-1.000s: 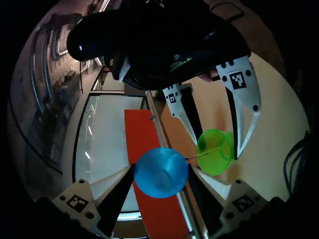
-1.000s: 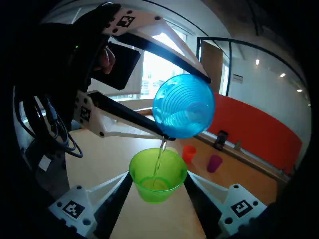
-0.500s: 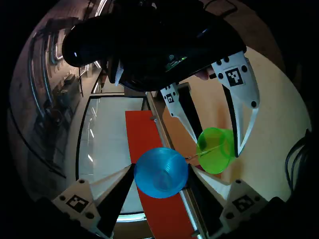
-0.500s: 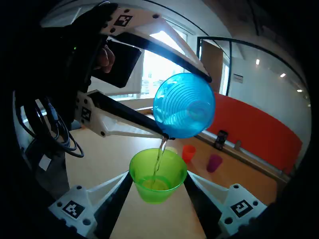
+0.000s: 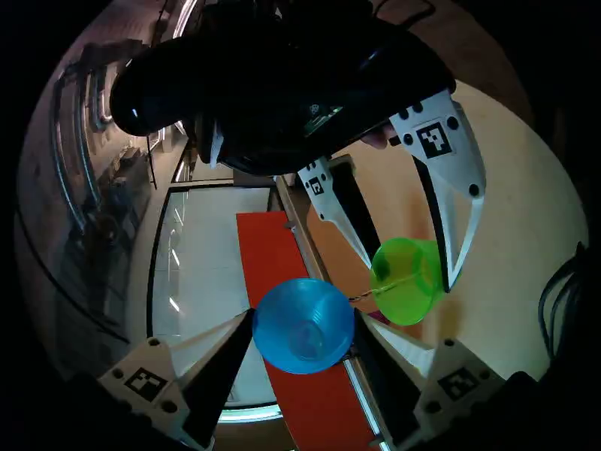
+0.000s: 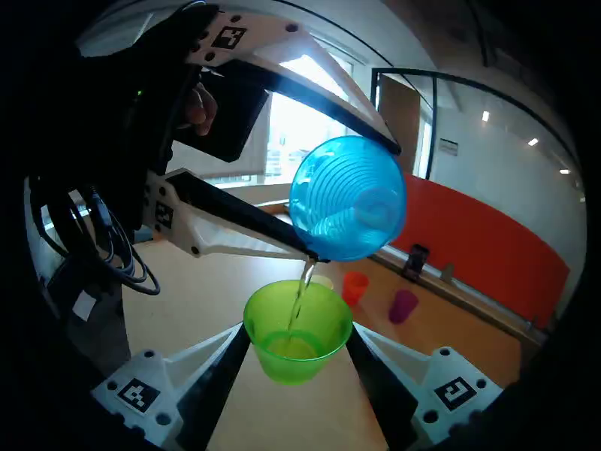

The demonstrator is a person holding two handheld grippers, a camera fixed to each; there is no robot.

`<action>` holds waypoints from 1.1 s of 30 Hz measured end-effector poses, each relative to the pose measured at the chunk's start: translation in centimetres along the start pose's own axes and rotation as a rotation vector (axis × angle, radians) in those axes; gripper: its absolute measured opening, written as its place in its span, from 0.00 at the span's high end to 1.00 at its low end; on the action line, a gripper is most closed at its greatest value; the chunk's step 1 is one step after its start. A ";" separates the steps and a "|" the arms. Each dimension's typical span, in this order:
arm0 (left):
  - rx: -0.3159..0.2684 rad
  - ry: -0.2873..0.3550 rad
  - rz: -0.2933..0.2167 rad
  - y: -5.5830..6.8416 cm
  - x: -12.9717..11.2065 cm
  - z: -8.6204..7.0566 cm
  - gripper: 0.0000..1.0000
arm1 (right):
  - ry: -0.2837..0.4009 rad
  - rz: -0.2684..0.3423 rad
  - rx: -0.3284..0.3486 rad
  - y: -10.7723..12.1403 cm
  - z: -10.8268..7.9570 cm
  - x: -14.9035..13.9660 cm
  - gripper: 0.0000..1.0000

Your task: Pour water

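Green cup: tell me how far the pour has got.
Done: both cups are gripped, the blue cup tipped in the left gripper above the green cup in the right gripper. In hand: a thin stream of water runs from the blue rim into the green cup, where a shallow pool lies at the bottom. Left, likely: the rest of the pour, then righting the blue cup.

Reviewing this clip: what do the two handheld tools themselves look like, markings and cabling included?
Both the left tool and right tool have two white, tapering fingers with black inner pads, small dark screw holes and a square black-and-white marker on each. In the right gripper view, the left tool's body is black, with black cables looping beside it. Clothing is too dark to tell.
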State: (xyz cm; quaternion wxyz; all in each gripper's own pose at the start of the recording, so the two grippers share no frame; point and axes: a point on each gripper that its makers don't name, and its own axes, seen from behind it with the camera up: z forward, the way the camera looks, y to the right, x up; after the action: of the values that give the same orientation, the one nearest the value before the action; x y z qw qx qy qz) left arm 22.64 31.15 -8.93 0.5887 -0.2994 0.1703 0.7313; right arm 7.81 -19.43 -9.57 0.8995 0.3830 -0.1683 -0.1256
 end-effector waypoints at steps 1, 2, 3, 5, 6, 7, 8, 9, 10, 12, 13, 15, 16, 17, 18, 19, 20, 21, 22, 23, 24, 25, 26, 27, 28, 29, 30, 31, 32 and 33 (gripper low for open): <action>0.002 -0.001 0.003 -0.1 0.0 0.1 0.10 | 0.000 0.000 0.000 0.0 0.0 0.0 0.09; 0.004 -0.002 0.005 -0.1 -0.1 0.1 0.10 | 0.000 -0.001 0.000 0.0 0.0 0.0 0.09; 0.006 -0.002 0.007 -0.2 -0.1 0.2 0.10 | 0.000 -0.001 0.001 0.0 0.0 0.0 0.09; 0.007 -0.004 0.010 -0.2 -0.2 0.2 0.10 | 0.000 -0.002 0.001 0.0 0.0 0.1 0.09; 0.008 -0.004 0.012 -0.2 -0.3 0.3 0.10 | 0.000 -0.003 0.001 0.0 0.0 0.1 0.09; 0.007 -0.004 0.011 -0.2 -0.3 0.3 0.10 | 0.000 -0.003 0.000 0.0 0.0 0.1 0.09; 0.007 -0.003 0.011 -0.2 -0.3 0.3 0.10 | 0.000 -0.003 0.000 0.0 0.1 0.1 0.09; 0.006 -0.003 0.010 -0.2 -0.4 0.3 0.10 | 0.000 -0.003 0.000 0.1 0.1 0.1 0.09; 0.007 -0.002 0.009 -0.2 -0.4 0.3 0.10 | 0.000 -0.003 0.000 0.1 0.1 0.1 0.09; 0.009 -0.002 0.007 -0.3 -0.4 0.3 0.10 | -0.001 -0.004 0.000 0.1 0.1 0.1 0.09; 0.010 -0.001 0.007 -0.3 -0.4 0.3 0.10 | 0.000 -0.004 0.000 0.1 0.1 0.1 0.09; 0.011 0.000 0.007 -0.4 -0.4 0.3 0.10 | 0.000 -0.004 0.000 0.1 0.1 0.1 0.08; 0.012 0.000 0.008 -0.4 -0.4 0.2 0.10 | 0.001 -0.005 0.000 0.1 0.1 0.1 0.08; 0.013 0.000 0.008 -0.4 -0.4 0.2 0.10 | 0.001 -0.005 0.000 0.1 0.1 0.1 0.08; 0.014 0.001 0.009 -0.4 -0.4 0.2 0.10 | 0.001 -0.006 0.000 0.1 0.1 0.2 0.09; 0.014 0.000 0.010 -0.5 -0.4 0.2 0.10 | 0.002 -0.006 0.000 0.1 0.1 0.2 0.09; 0.014 0.000 0.010 -0.5 -0.4 0.2 0.10 | 0.002 -0.006 0.000 0.1 0.1 0.2 0.09; 0.014 0.000 0.011 -0.5 -0.3 0.2 0.10 | 0.003 -0.007 0.000 0.1 0.1 0.2 0.09; 0.014 -0.001 0.014 -0.5 -0.3 0.1 0.10 | 0.003 -0.007 0.000 0.0 0.1 0.1 0.09; 0.014 -0.001 0.017 -0.5 -0.3 0.1 0.10 | 0.003 -0.007 -0.001 0.0 0.1 0.1 0.09; 0.014 -0.002 0.019 -0.5 -0.3 0.1 0.10 | 0.004 -0.007 -0.001 0.0 0.1 0.1 0.09; 0.014 -0.002 0.022 -0.5 -0.3 0.1 0.10 | 0.004 -0.006 -0.001 0.0 0.1 0.1 0.09; 0.014 -0.002 0.023 -0.5 -0.3 0.0 0.10 | 0.004 -0.006 0.000 0.0 0.1 0.1 0.09; 0.015 -0.003 0.025 -0.6 -0.3 0.0 0.10 | 0.004 -0.006 0.000 0.0 0.0 0.1 0.09; 0.015 -0.003 0.025 -0.6 -0.3 -0.1 0.10 | 0.006 -0.006 0.000 0.0 0.0 0.2 0.09; 0.015 -0.004 0.025 -0.6 -0.3 -0.1 0.10 | 0.007 -0.007 0.000 -0.1 0.0 0.3 0.09; 0.015 -0.004 0.026 -0.7 -0.3 -0.1 0.10 | 0.009 -0.007 0.000 -0.1 0.0 0.4 0.09; 0.017 -0.005 0.027 -0.8 -0.3 -0.2 0.10 | 0.011 -0.007 0.000 -0.1 0.0 0.5 0.09; 0.018 -0.006 0.029 -0.8 -0.4 -0.3 0.10 | 0.013 -0.008 0.000 -0.1 0.0 0.6 0.09; 0.020 -0.007 0.030 -0.9 -0.4 -0.3 0.10 | 0.014 -0.008 0.000 -0.2 -0.1 0.7 0.09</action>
State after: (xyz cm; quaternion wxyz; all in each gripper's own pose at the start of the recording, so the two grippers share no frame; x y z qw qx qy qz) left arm 23.64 30.90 -8.82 0.5812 -0.2884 0.1800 0.7393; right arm 8.42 -19.73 -9.57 0.9002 0.3846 -0.1603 -0.1267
